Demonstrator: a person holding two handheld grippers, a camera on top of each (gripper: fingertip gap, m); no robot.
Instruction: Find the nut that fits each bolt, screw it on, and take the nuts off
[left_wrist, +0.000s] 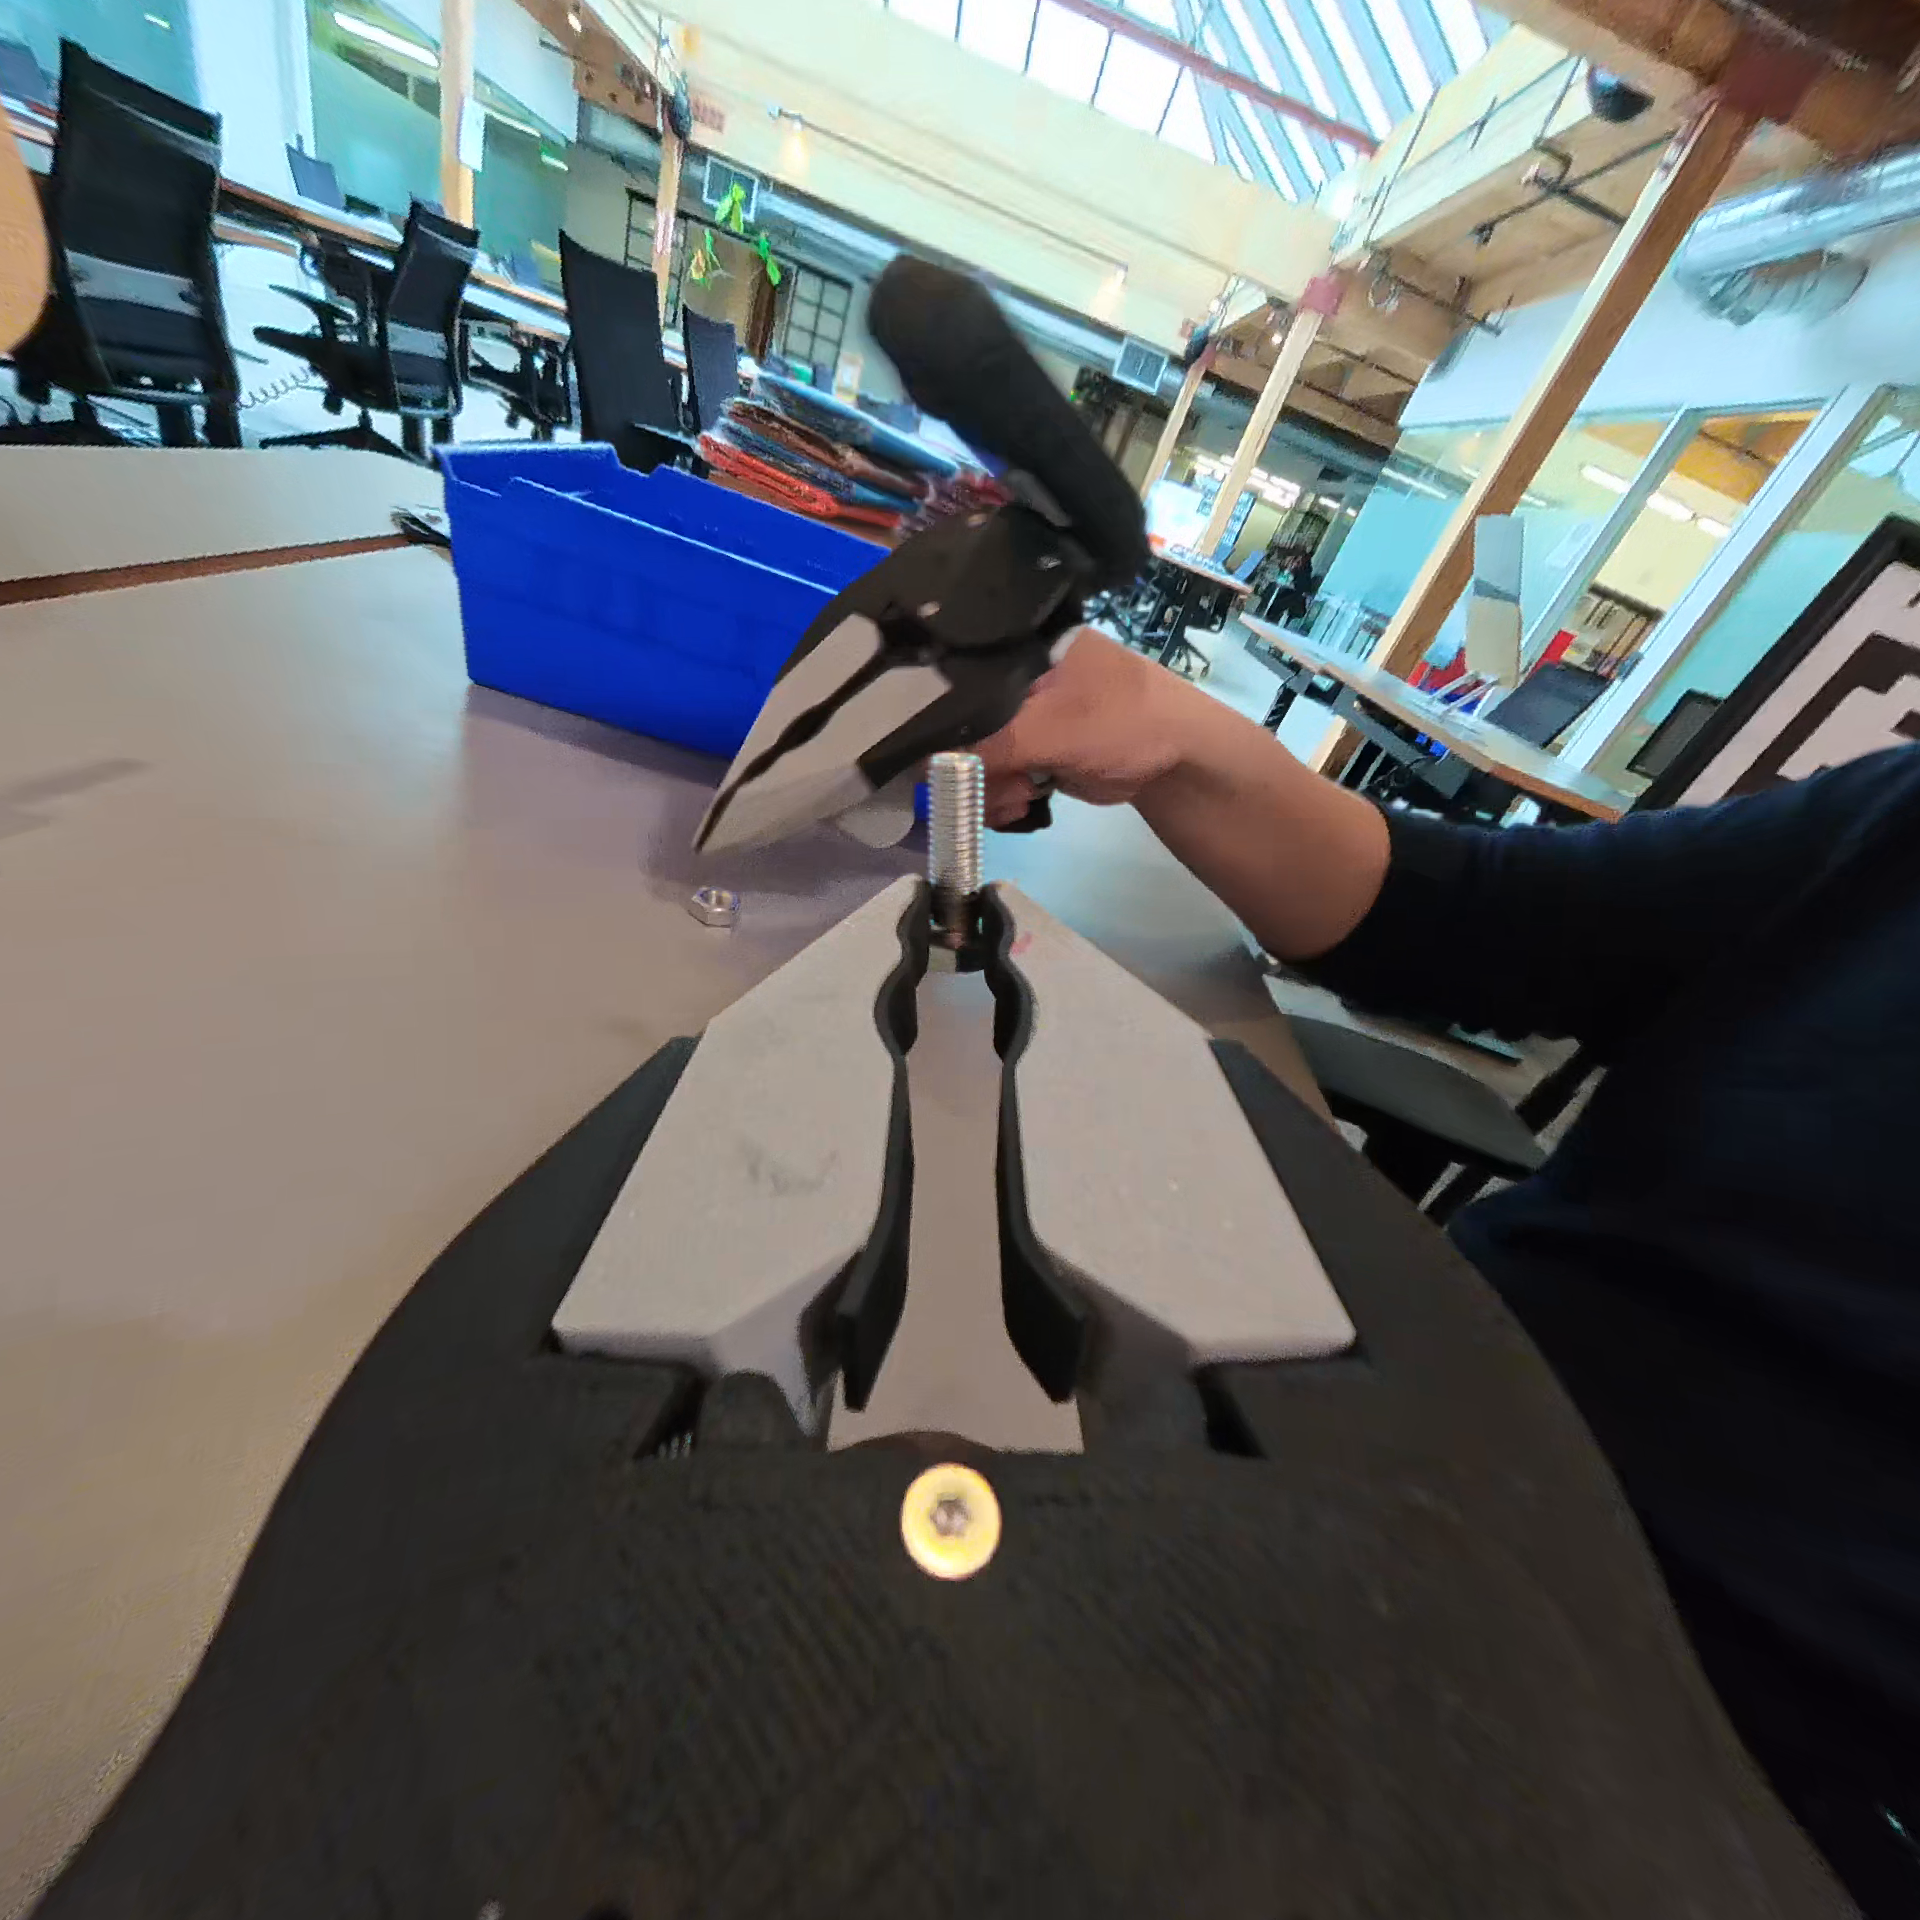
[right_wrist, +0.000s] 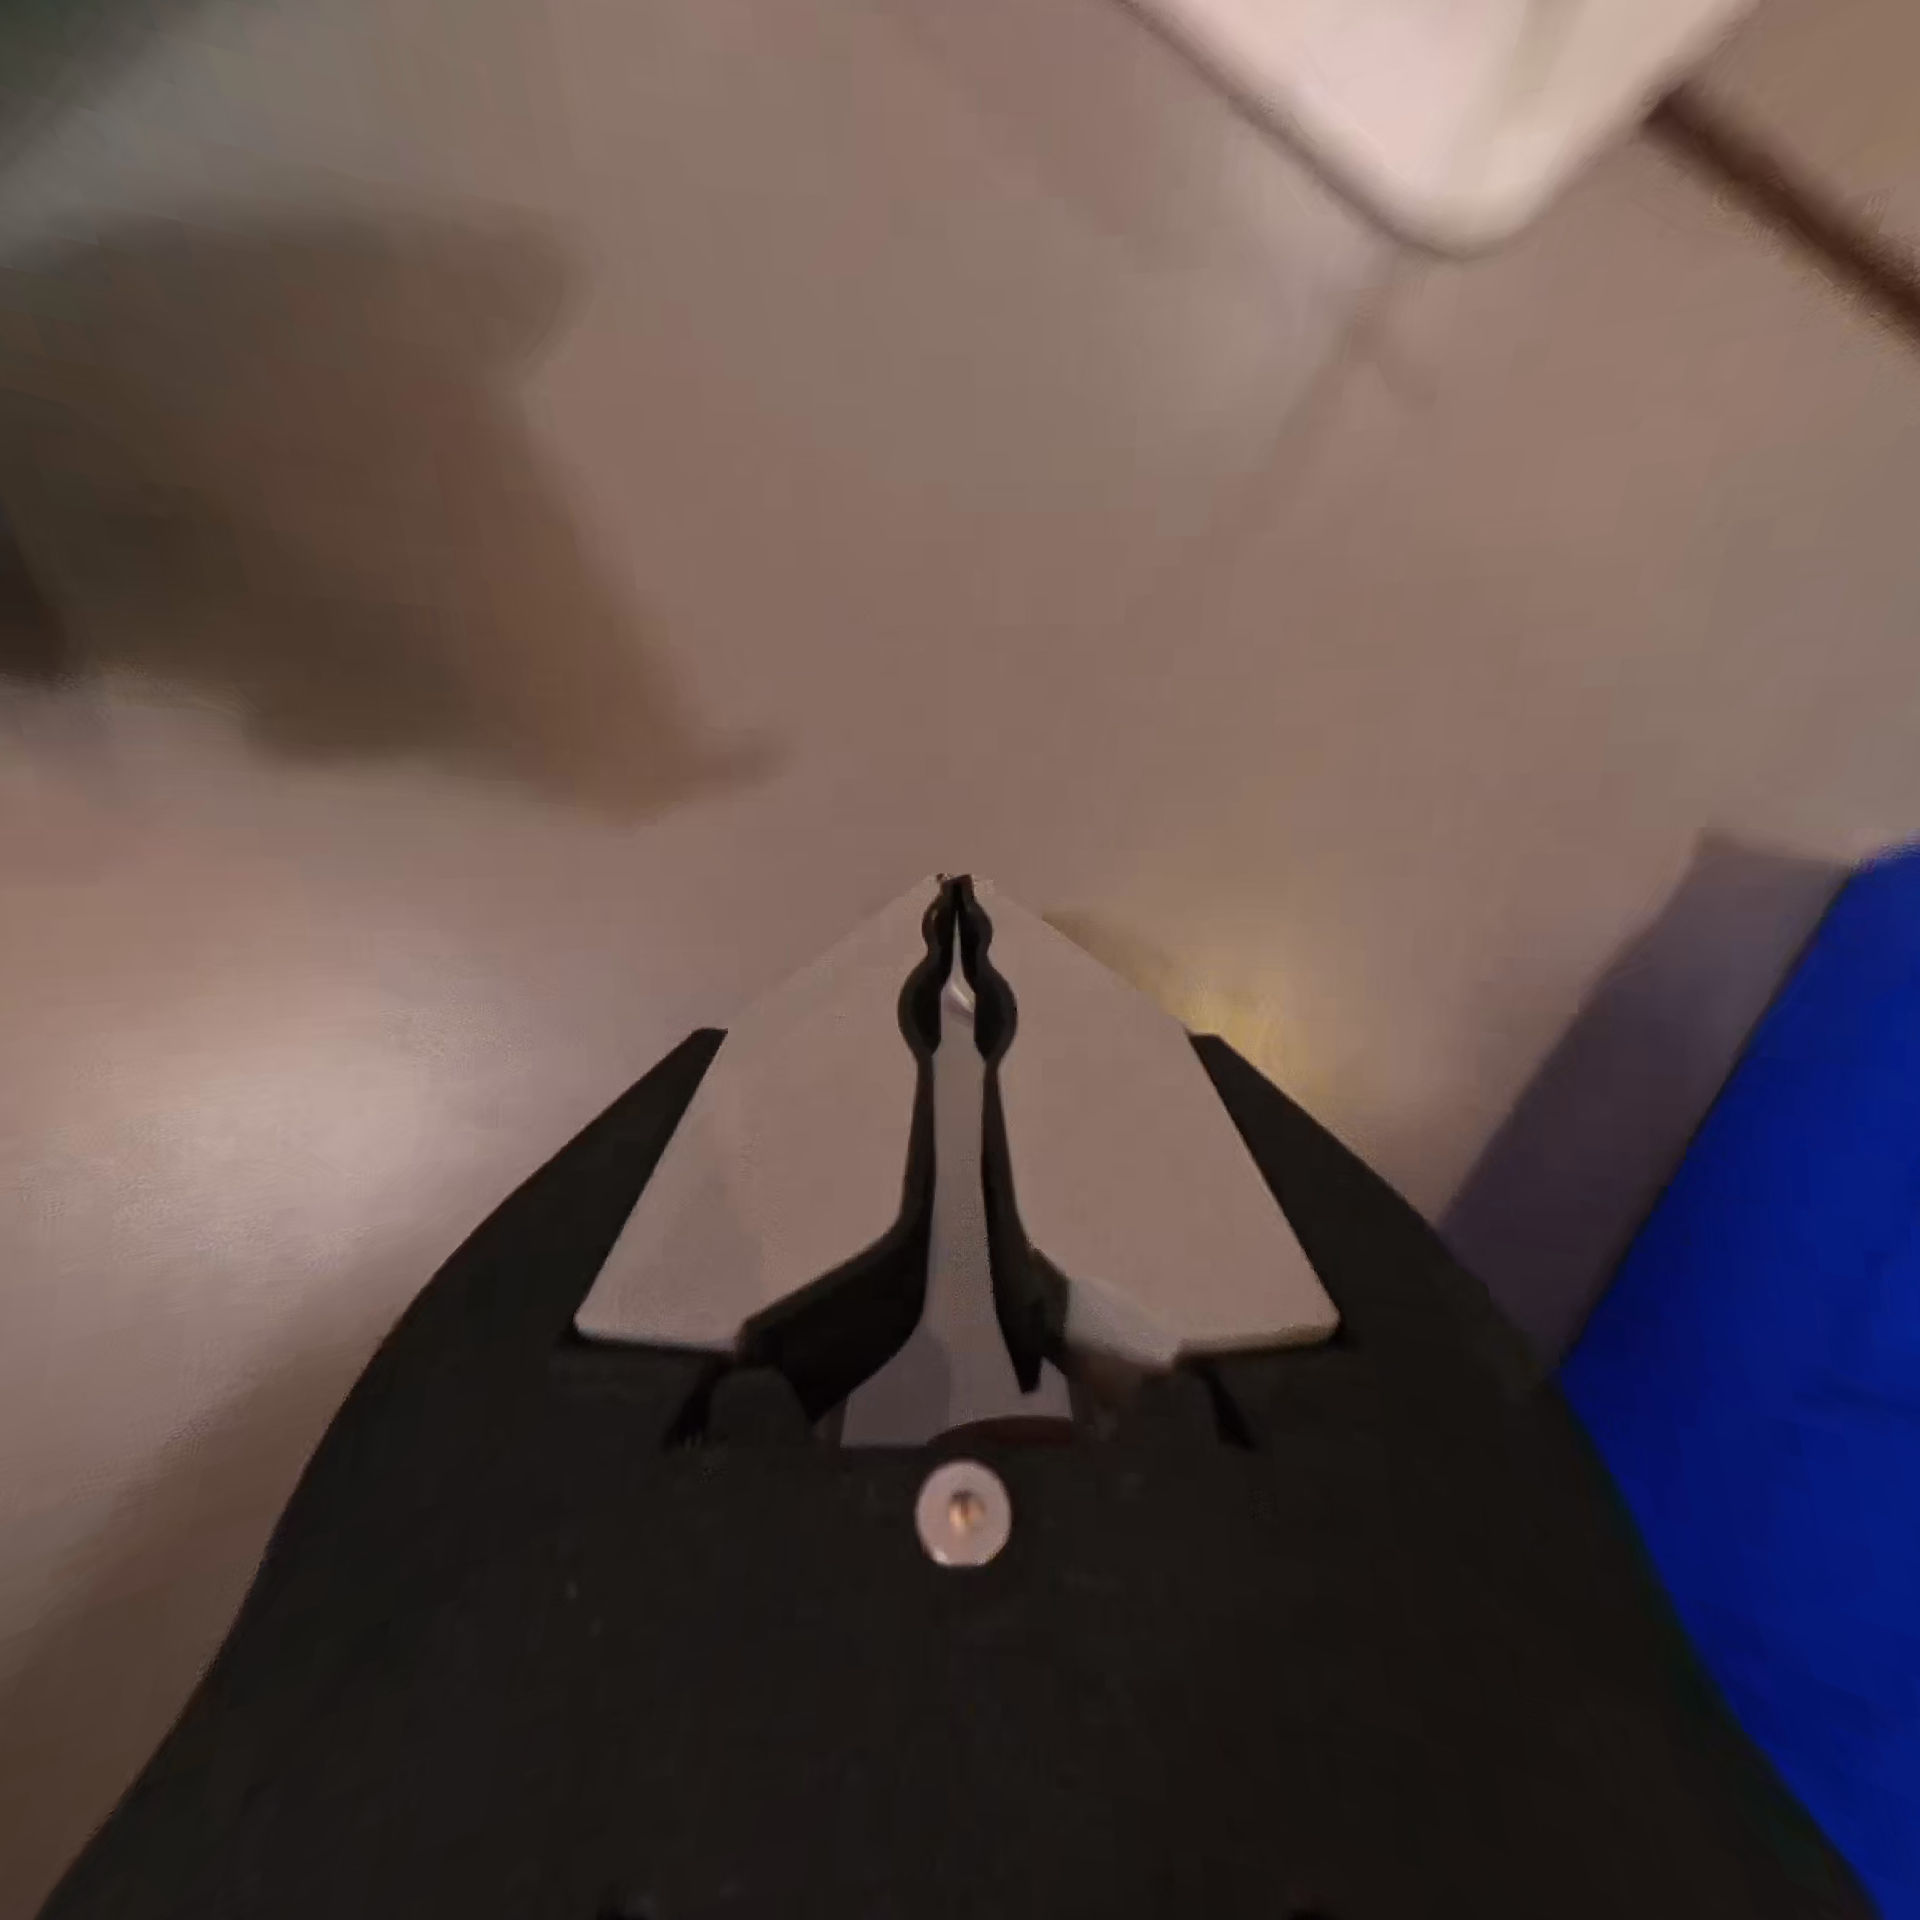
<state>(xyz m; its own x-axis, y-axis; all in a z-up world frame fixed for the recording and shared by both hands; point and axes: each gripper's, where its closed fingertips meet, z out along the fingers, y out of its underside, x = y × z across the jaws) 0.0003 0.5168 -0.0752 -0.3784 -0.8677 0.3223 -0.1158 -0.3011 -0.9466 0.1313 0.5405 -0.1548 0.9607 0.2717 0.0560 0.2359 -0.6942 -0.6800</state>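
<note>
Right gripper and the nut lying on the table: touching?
Apart. In the left wrist view the right gripper hangs with its tips above the nut, bare table showing between them; the blurred right wrist view shows no nut.

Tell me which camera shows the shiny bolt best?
The left wrist view: the bolt stands upright, gripped at its head by the left claw, threads sharp. The right wrist view shows no bolt, only its own shut claw over the blurred table.
</note>
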